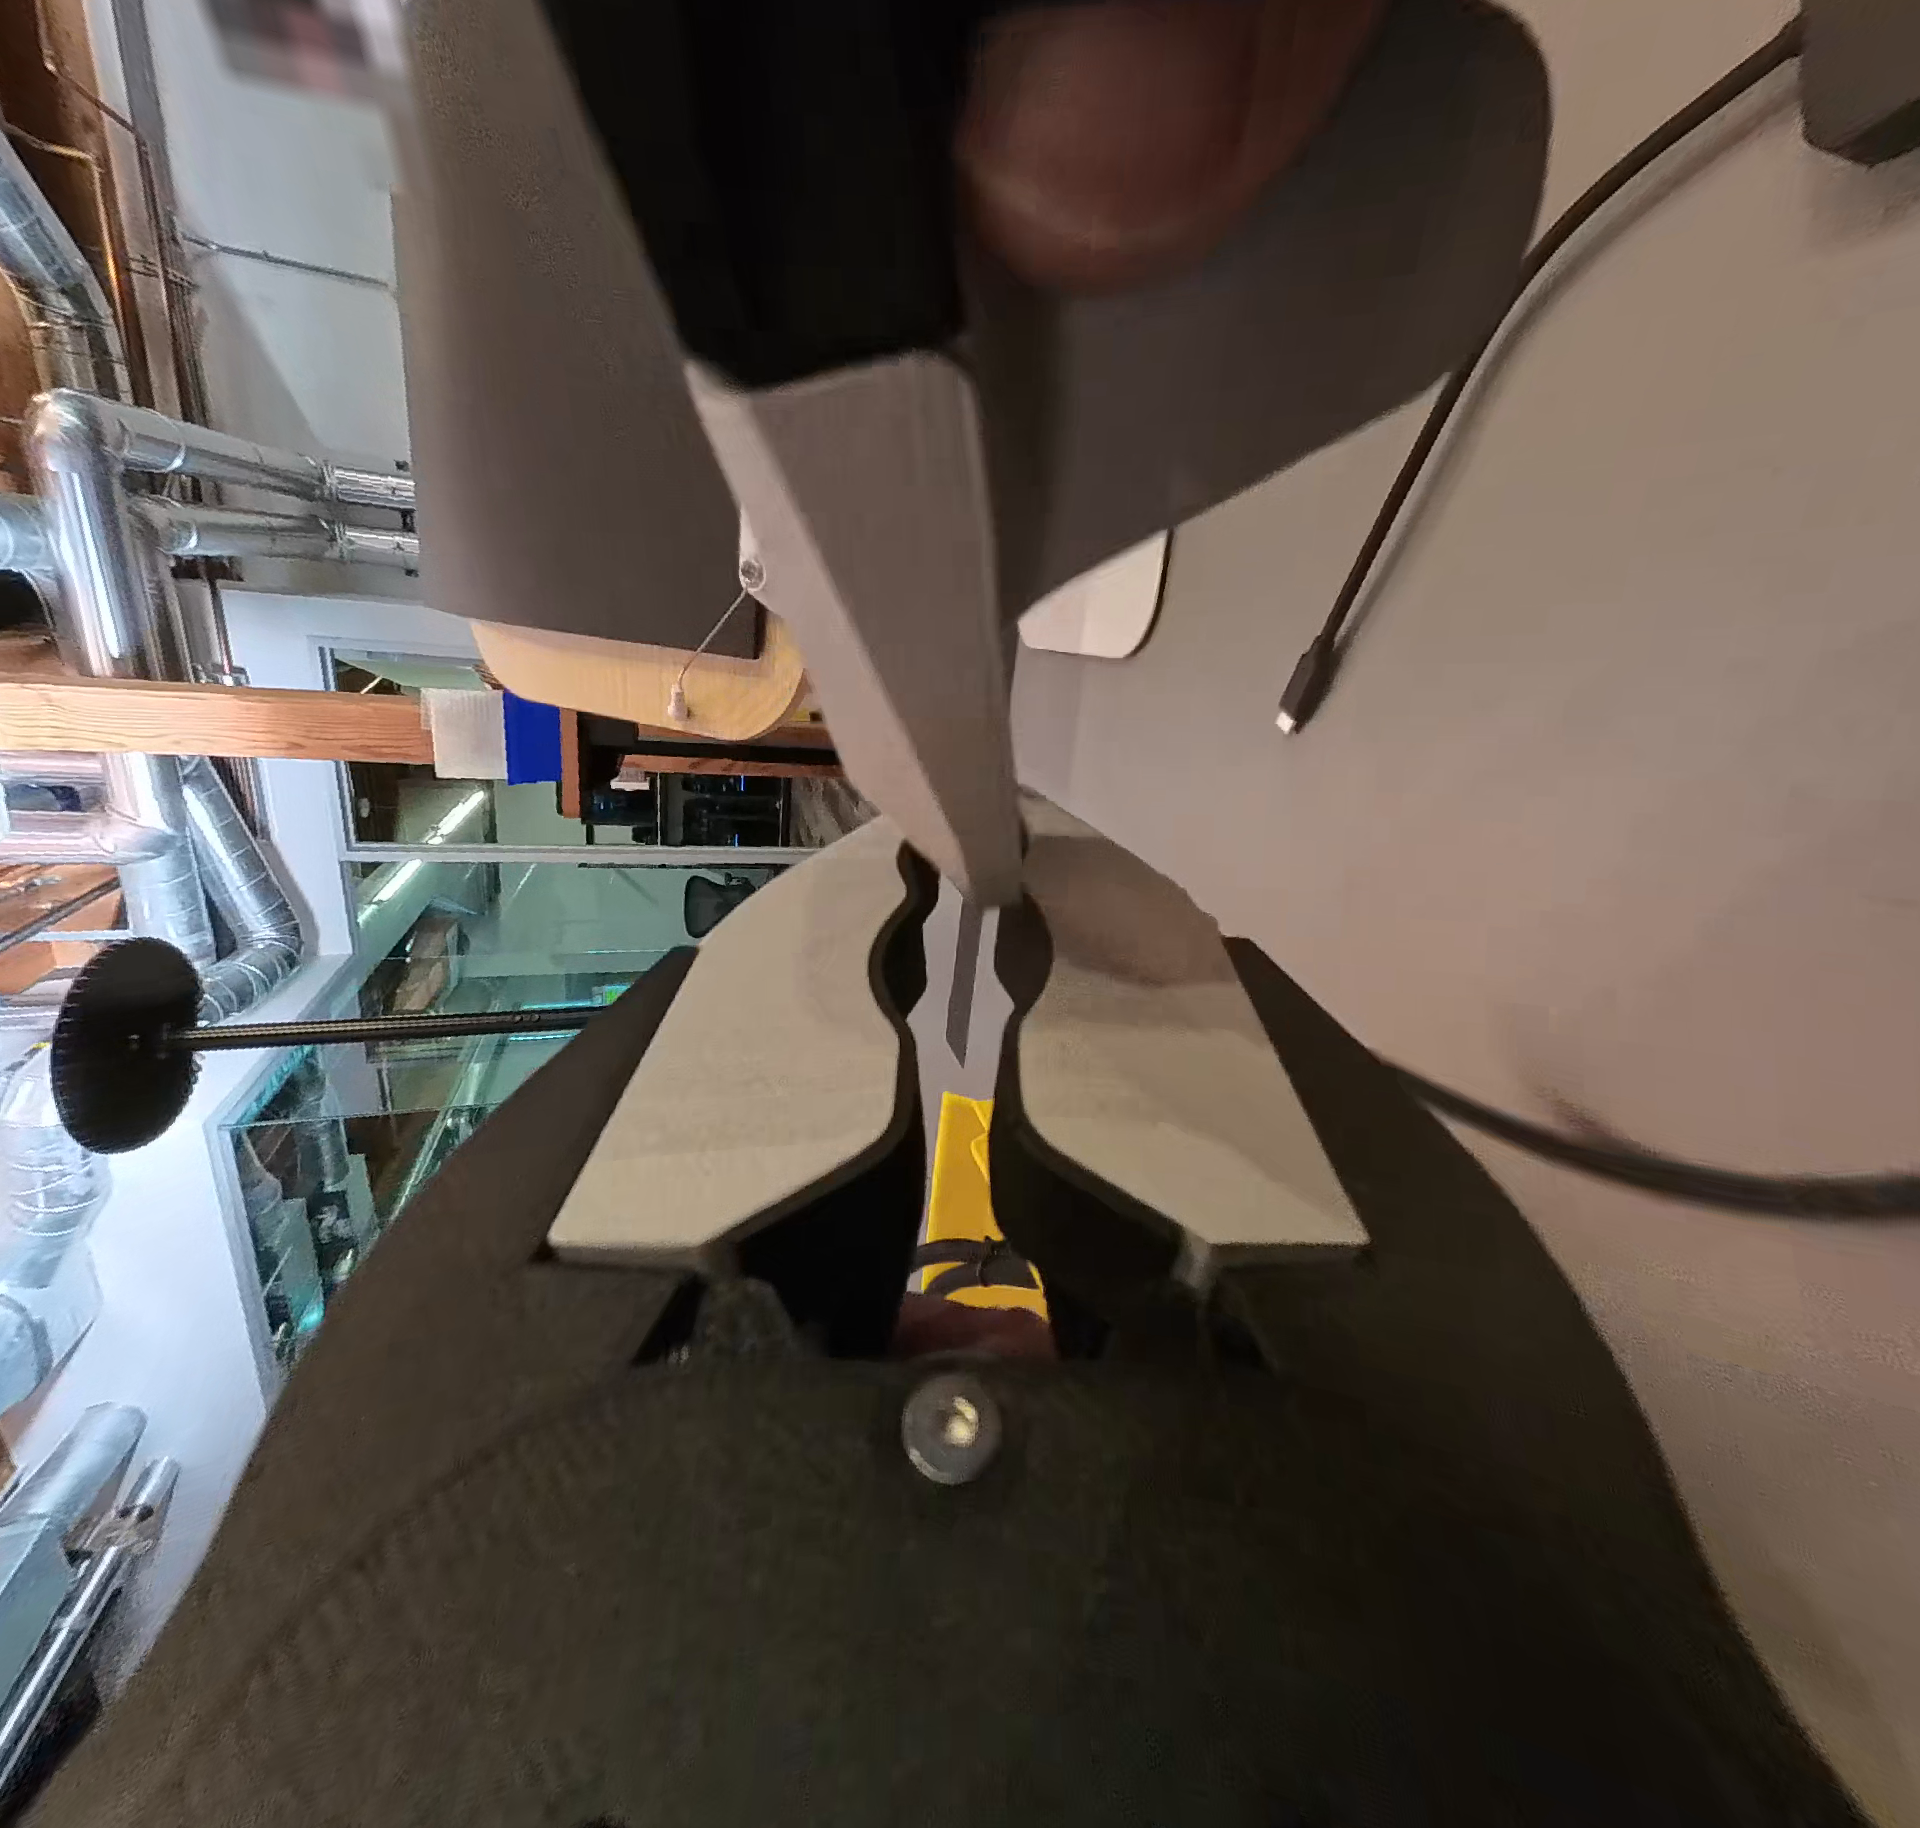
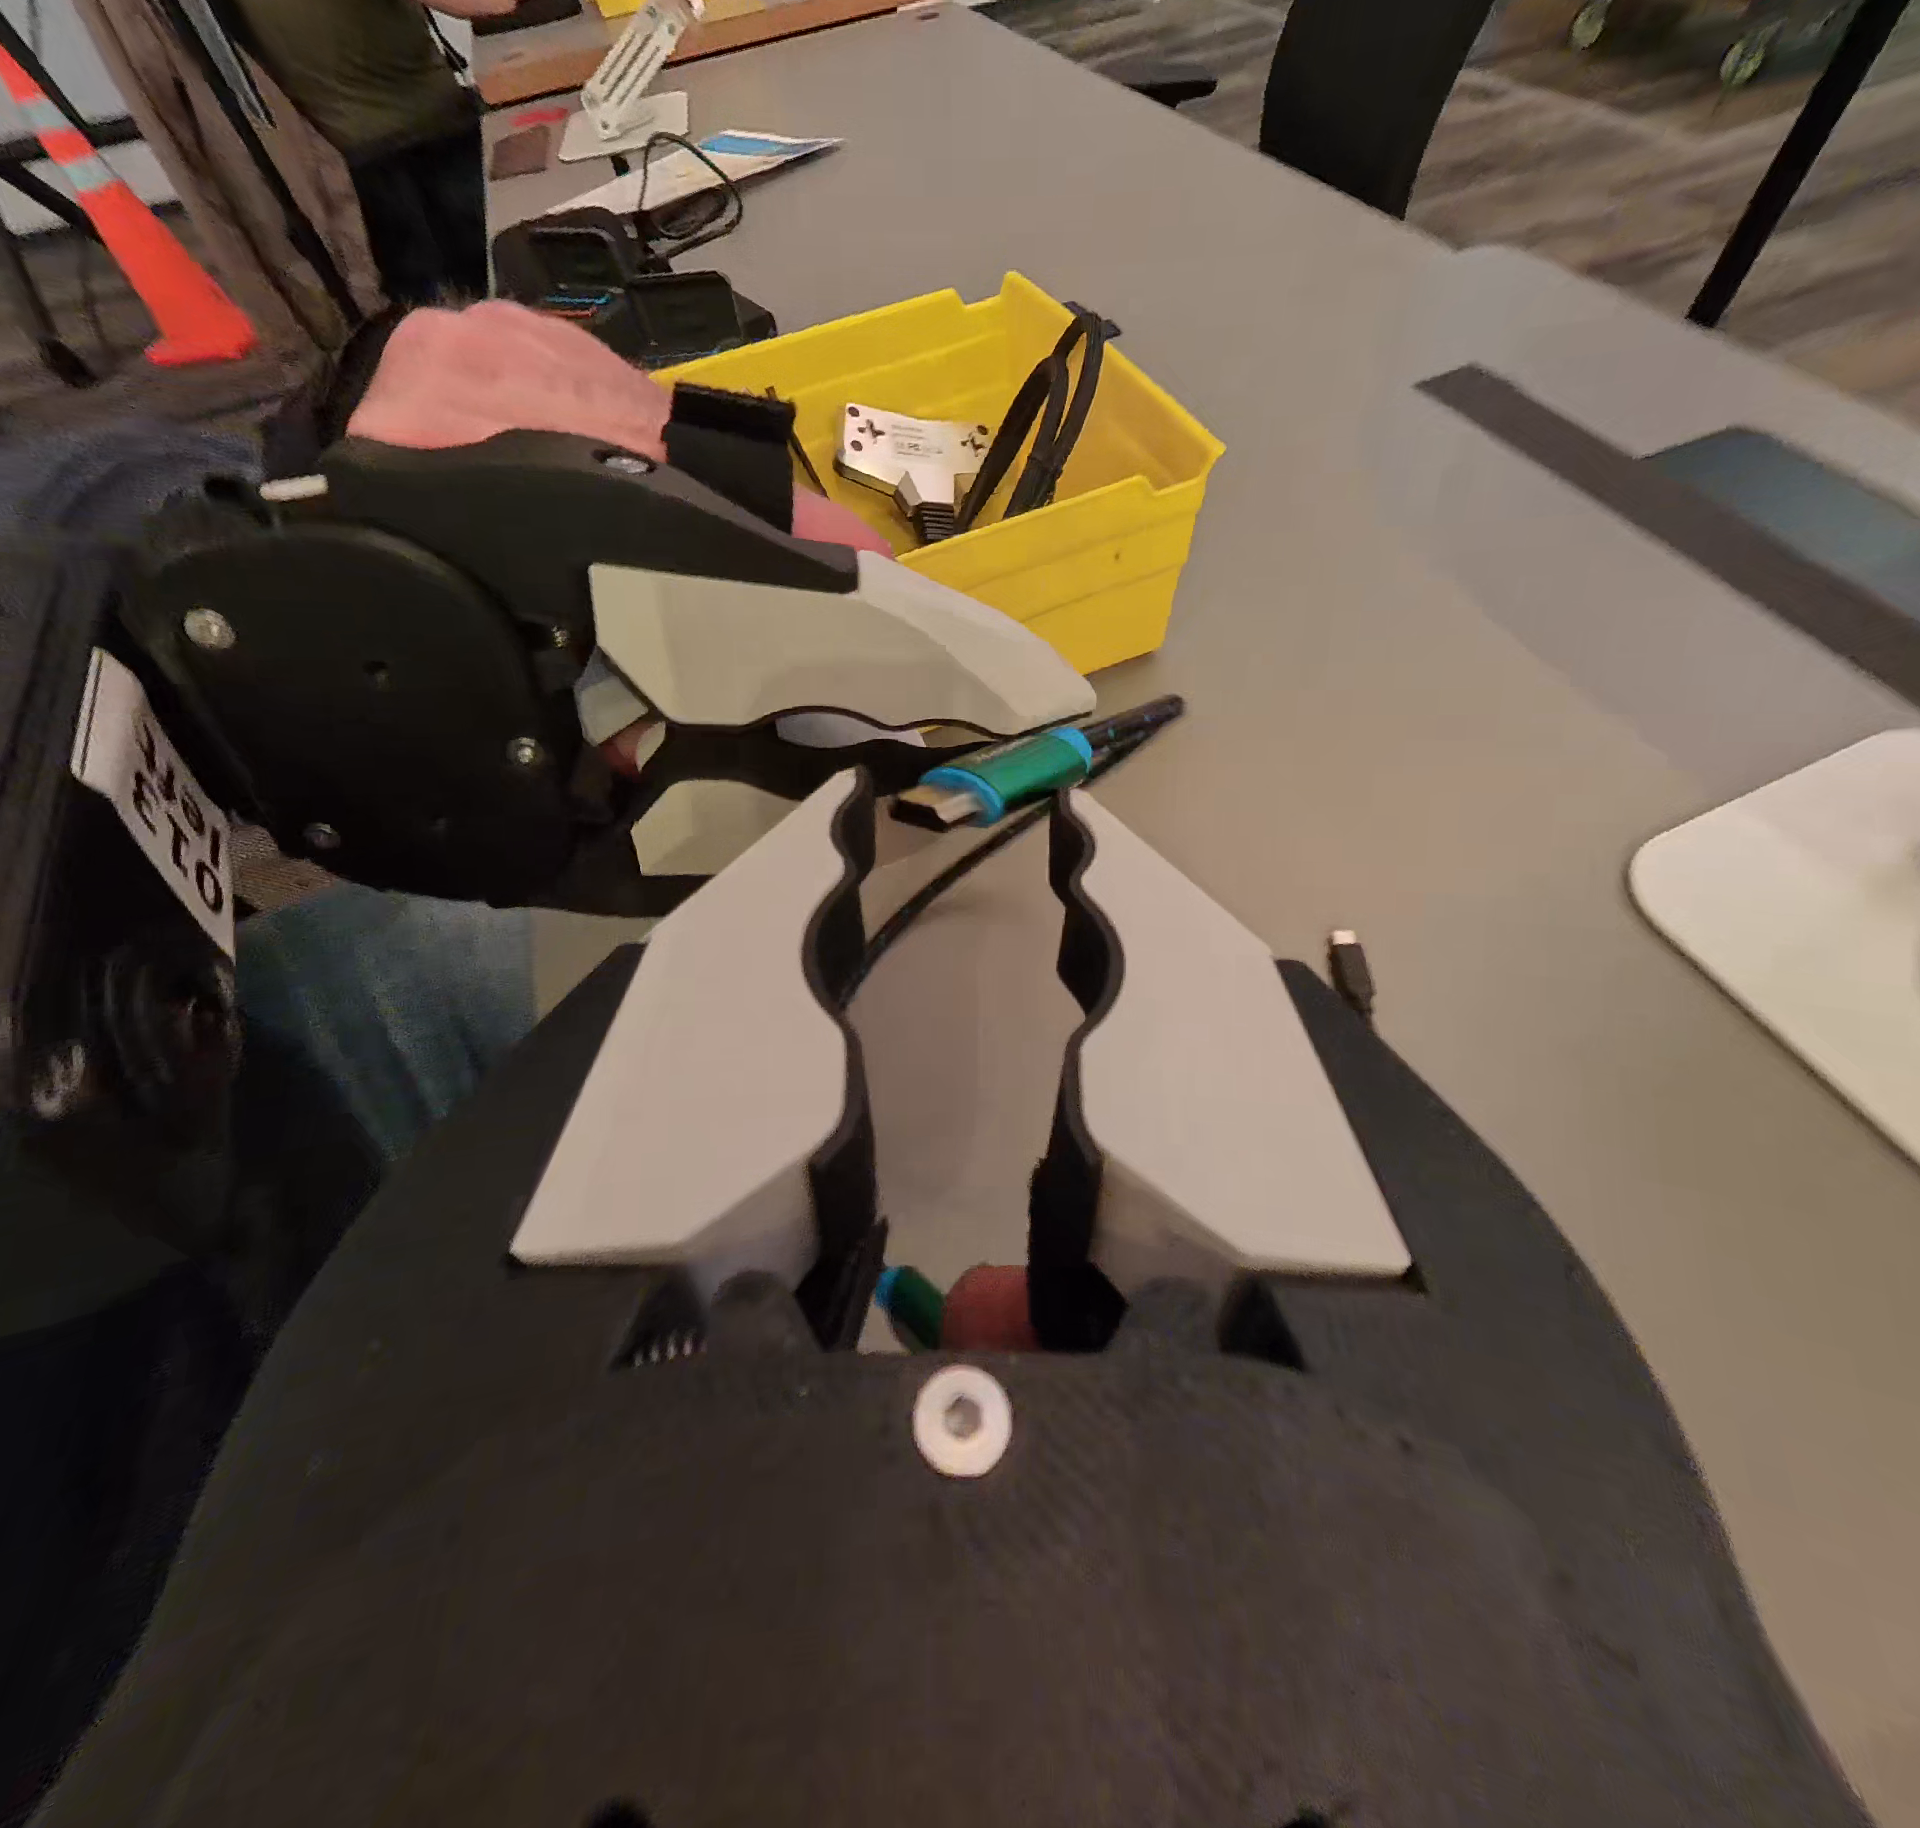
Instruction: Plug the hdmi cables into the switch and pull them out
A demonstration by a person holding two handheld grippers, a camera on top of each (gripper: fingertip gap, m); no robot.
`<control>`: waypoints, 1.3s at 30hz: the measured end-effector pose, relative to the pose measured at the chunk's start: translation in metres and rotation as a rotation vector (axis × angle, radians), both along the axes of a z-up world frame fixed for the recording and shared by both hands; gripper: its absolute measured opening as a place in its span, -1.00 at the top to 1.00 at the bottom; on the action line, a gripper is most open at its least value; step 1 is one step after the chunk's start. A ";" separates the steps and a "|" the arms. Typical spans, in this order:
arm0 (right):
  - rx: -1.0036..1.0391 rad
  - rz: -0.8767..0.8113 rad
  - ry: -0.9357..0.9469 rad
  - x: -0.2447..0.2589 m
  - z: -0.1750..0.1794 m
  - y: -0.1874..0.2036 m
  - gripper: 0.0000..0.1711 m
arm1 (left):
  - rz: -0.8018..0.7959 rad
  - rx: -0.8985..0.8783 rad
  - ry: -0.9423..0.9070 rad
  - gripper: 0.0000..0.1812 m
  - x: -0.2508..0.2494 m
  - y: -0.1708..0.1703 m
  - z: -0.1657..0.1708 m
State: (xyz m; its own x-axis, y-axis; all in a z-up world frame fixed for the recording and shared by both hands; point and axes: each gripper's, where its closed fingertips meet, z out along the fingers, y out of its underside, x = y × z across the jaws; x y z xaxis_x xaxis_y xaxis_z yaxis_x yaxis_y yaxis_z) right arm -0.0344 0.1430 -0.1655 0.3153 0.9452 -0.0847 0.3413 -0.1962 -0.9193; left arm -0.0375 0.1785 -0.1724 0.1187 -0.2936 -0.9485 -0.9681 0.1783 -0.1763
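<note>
An HDMI plug (image 2: pixel 1003 772) with a green and blue shell lies on the grey table, its metal end pointing left, just beyond and between my right gripper's tips. My right gripper (image 2: pixel 961 822) is open and empty, and a black cable (image 2: pixel 935 895) runs between its fingers. My left gripper (image 2: pixel 1075 710), held on its side by a hand, reaches in from the left with its tips just above the plug. In its own view my left gripper (image 1: pixel 966 905) has its jaws closed to a thin slit with nothing seen held. The silver switch (image 2: pixel 904 448) lies in a yellow bin (image 2: pixel 1091 563) with coiled black cables.
A white pad (image 2: pixel 1787 905) lies at the right, with a loose small cable plug (image 2: pixel 1351 968) beside my right gripper; it also shows in the left wrist view (image 1: pixel 1304 698). Black devices (image 2: pixel 644 292), a person (image 2: pixel 343 33), an orange cone (image 2: pixel 135 240) and a black chair (image 2: pixel 1361 43) stand behind. Less than 4 cm separates the two grippers' tips.
</note>
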 end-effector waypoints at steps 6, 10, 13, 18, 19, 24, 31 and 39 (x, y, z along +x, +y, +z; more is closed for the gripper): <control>0.048 0.007 0.019 0.010 0.010 0.002 0.83 | -0.064 -0.021 0.018 0.96 0.000 -0.002 0.005; 0.049 0.031 0.057 0.017 0.016 0.001 1.00 | -0.096 -0.035 -0.012 1.00 0.001 -0.005 0.007; 0.023 0.065 0.080 0.018 0.018 -0.003 1.00 | -0.150 -0.073 -0.022 1.00 0.006 -0.010 0.006; 0.011 0.025 -0.040 0.031 -0.007 0.010 1.00 | -0.126 -0.156 -0.013 1.00 -0.001 -0.009 -0.012; 0.023 0.015 -0.084 0.037 -0.014 0.014 1.00 | -0.121 -0.174 -0.003 1.00 -0.004 -0.009 -0.017; 0.078 -0.076 -0.397 0.072 -0.063 0.047 0.65 | -0.094 -0.276 -0.042 1.00 -0.001 -0.006 -0.033; 0.111 0.049 -0.625 0.063 -0.130 0.084 0.55 | -0.090 -0.329 -0.038 0.90 -0.001 -0.007 -0.040; 0.096 0.077 -0.609 0.051 -0.161 0.099 0.83 | -0.096 -0.370 -0.115 0.81 -0.006 -0.003 -0.043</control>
State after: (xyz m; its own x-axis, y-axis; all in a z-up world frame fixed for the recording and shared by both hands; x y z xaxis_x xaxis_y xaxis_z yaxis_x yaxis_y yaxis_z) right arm 0.0169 0.2420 -0.3265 0.2110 0.9617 0.1749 0.8197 -0.0766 -0.5676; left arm -0.0431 0.1759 -0.2155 0.1734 -0.6279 -0.7588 -0.9204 0.1709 -0.3517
